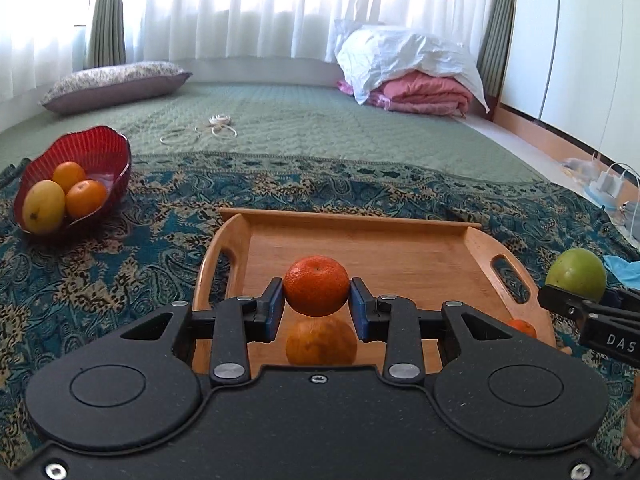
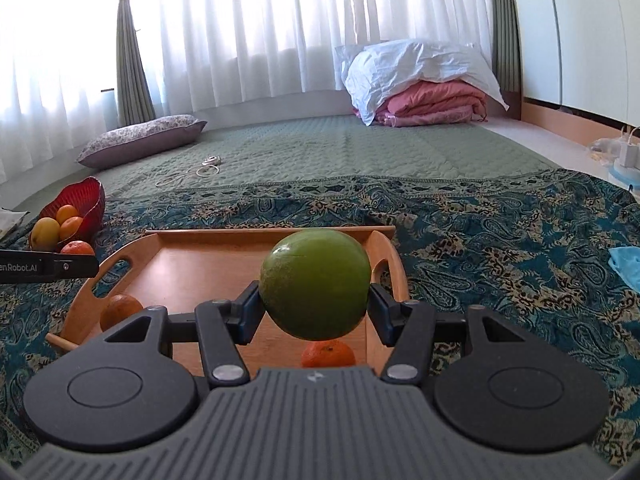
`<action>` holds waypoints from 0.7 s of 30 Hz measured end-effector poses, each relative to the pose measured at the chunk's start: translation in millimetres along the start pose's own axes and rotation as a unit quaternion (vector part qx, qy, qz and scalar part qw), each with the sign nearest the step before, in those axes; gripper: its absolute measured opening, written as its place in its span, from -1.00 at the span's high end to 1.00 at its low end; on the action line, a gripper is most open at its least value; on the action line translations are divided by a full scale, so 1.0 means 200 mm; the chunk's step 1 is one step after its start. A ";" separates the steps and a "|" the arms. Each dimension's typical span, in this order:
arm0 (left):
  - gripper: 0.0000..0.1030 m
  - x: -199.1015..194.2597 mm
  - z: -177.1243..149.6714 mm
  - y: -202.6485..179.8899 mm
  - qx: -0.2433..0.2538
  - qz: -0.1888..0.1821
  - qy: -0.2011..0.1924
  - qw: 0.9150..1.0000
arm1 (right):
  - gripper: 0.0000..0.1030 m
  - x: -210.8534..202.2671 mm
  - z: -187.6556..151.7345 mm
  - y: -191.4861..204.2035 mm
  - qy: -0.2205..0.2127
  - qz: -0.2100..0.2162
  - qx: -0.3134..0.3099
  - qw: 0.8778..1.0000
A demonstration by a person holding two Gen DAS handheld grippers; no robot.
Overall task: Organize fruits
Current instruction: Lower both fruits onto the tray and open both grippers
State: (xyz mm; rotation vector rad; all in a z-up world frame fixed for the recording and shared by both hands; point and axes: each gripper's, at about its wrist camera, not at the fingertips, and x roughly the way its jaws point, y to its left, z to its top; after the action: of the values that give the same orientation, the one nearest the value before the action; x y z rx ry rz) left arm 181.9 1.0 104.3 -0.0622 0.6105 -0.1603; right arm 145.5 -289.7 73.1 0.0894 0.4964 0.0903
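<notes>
Left wrist view: left gripper point(image 1: 316, 302) pinching tangerine point(image 1: 316, 286), lifted above wooden tray point(image 1: 360, 236). Larger orange point(image 1: 321, 342) on tray below; small orange point(image 1: 522, 327) at tray's right edge. Red bowl point(image 1: 100, 152) far left on patterned bedspread point(image 1: 140, 256) holds mango point(image 1: 43, 206) and two oranges.

Right wrist view: right gripper point(image 2: 314, 308) clamped on green fruit point(image 2: 315, 284), above tray.

Judged partway: three in bowl, two in grip, two left on tray.
</notes>
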 end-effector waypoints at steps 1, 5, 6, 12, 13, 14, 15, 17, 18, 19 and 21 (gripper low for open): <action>0.37 0.04 0.02 0.01 0.000 0.001 0.007 1.000 | -0.14 0.02 0.02 -0.02 0.006 0.005 0.001 1.000; 0.37 0.17 0.08 0.02 -0.002 0.002 0.031 1.000 | -0.14 0.12 0.06 -0.06 0.029 0.014 0.008 0.999; 0.37 0.21 0.08 0.02 -0.003 0.002 0.040 0.999 | -0.14 0.15 0.07 -0.07 0.033 0.013 0.008 0.999; 0.37 0.41 0.07 0.02 -0.003 0.009 0.080 0.997 | -0.14 0.29 0.06 -0.11 0.061 0.004 0.027 0.998; 0.37 0.43 0.07 0.01 -0.003 0.010 0.084 0.996 | -0.14 0.31 0.05 -0.11 0.065 0.004 0.034 0.997; 0.37 0.44 0.07 0.01 -0.003 0.010 0.087 0.996 | -0.14 0.32 0.04 -0.12 0.066 0.005 0.038 0.997; 0.37 0.45 0.06 0.01 -0.004 0.009 0.089 0.996 | -0.14 0.34 0.04 -0.12 0.064 0.007 0.041 0.997; 0.37 0.47 0.06 0.01 -0.009 0.008 0.094 0.996 | -0.14 0.35 0.02 -0.12 0.064 0.012 0.046 0.997; 0.37 0.48 0.06 0.01 -0.010 0.008 0.096 0.995 | -0.14 0.36 0.02 -0.12 0.065 0.013 0.048 0.997; 0.37 0.49 0.07 0.01 -0.010 0.009 0.098 0.995 | -0.14 0.37 0.02 -0.11 0.069 0.011 0.047 0.996; 0.37 0.51 0.06 0.01 -0.007 0.014 0.102 0.995 | -0.14 0.39 0.02 -0.10 0.075 0.007 0.042 0.996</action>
State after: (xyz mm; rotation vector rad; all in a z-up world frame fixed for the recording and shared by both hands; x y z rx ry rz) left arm 272.2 -14.7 56.6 -0.0512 0.8167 -0.1359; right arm 216.5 -301.8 37.7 0.1698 0.6504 0.0904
